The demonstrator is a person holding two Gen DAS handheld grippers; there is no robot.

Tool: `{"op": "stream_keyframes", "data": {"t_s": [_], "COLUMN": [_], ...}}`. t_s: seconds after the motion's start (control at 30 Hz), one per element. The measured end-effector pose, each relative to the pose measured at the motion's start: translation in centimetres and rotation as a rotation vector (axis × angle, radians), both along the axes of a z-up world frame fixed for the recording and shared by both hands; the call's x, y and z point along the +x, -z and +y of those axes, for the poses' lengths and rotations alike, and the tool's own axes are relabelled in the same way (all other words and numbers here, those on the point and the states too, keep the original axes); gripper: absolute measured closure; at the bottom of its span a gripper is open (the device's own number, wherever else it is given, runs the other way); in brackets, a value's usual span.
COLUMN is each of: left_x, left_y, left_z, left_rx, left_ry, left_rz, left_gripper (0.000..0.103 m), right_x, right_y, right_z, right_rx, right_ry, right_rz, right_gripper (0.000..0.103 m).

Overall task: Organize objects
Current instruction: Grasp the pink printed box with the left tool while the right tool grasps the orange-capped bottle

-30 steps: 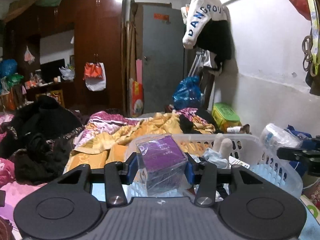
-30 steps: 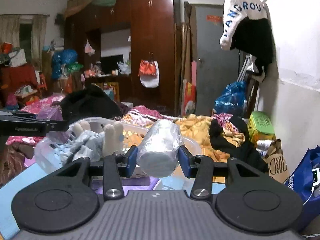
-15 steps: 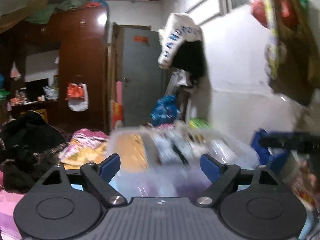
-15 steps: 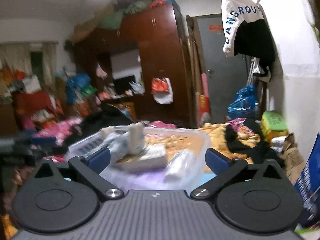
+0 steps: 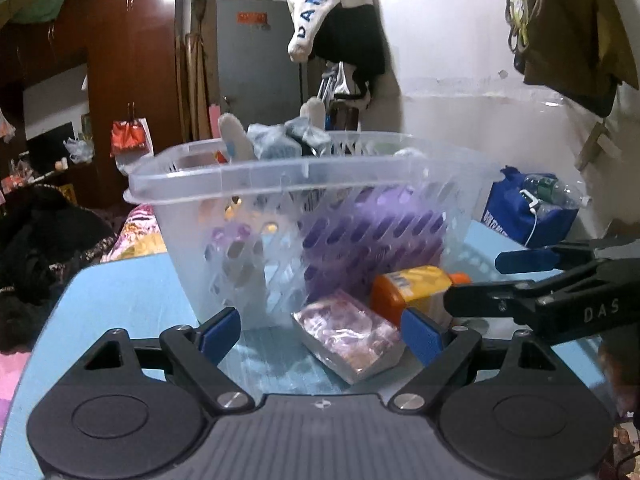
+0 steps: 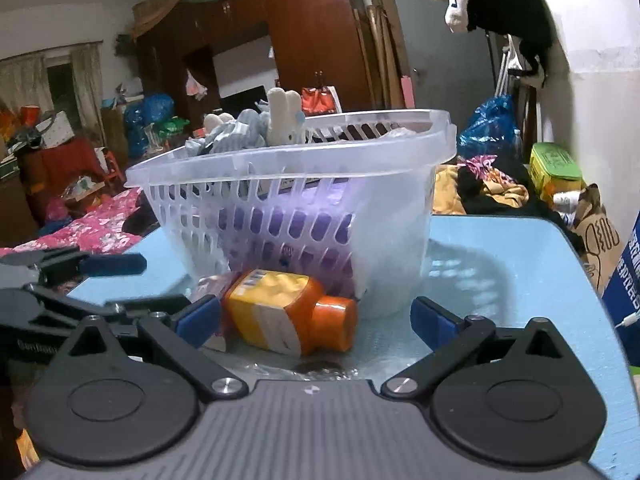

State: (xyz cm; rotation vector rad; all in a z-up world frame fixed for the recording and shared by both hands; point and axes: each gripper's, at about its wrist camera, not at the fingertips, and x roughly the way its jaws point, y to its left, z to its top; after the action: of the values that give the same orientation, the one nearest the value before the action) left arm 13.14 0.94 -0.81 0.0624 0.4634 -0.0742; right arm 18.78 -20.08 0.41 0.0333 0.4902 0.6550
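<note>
A clear plastic basket [image 5: 304, 176] stands on the light blue table [image 5: 120, 292]; it also shows in the right wrist view [image 6: 296, 168]. It holds a purple box, a grey sock toy and other items. In front of it lie a pink wrapped packet [image 5: 348, 336] and an orange bottle [image 6: 288, 312] on its side, also seen in the left wrist view [image 5: 412, 284]. My left gripper [image 5: 320, 332] is open and empty, low over the table, with the packet between its fingers. My right gripper [image 6: 316, 320] is open and empty around the bottle.
A blue bag [image 5: 528, 212] with a water bottle stands right of the table by the white wall. A bed with clothes [image 6: 488, 188] lies behind the table. Wardrobes and a grey door [image 5: 256, 68] stand at the back. Clothes hang on the wall.
Both grippers have opened: the purple box and the white roll they held are released and the box now shows inside the basket. Both have dropped low in front of the basket.
</note>
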Motion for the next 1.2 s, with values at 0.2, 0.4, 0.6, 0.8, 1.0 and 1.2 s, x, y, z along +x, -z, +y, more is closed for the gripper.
{"op": "stream_keyframes", "data": {"t_s": [0.2,0.4,0.6,0.8,1.0,1.2], "left_x": [1.0,1.2,1.1,1.5,1.5,2.4], "left_y": [1.1,1.5,1.6,1.7,1.6,1.9], "left_z": [-0.3,-1.1,-0.5,2.5,4.4,3.6], "left_rx": [-0.019,-0.02,-0.022,-0.018,-0.073,-0.051], "left_ry": [0.018,0.032,0.011,-0.057,-0.072,-0.065], "left_rz": [0.046,0.047,0.06,0.098,0.095,0.123], "left_gripper": [0.013,0.013,0.013,0.014,0.014,0.014], "right_x": [0.0,0.0,0.1,0.6,0.4,-0.4], "right_y": [0.8,0.8,0.8,1.3,1.6,1.4], "right_z": [-0.9,-1.0,0.7,1.9,2.8,2.6], "right_rx": [0.037,0.045,0.026,-0.014,-0.045,-0.071], "right_ry": [0.048,0.06,0.041,0.033,0.01,-0.016], "right_rz": [0.047,0.058,0.067,0.087,0.091,0.061], "right_gripper": [0.0,0.0,0.0,0.005,0.015,0.016]}}
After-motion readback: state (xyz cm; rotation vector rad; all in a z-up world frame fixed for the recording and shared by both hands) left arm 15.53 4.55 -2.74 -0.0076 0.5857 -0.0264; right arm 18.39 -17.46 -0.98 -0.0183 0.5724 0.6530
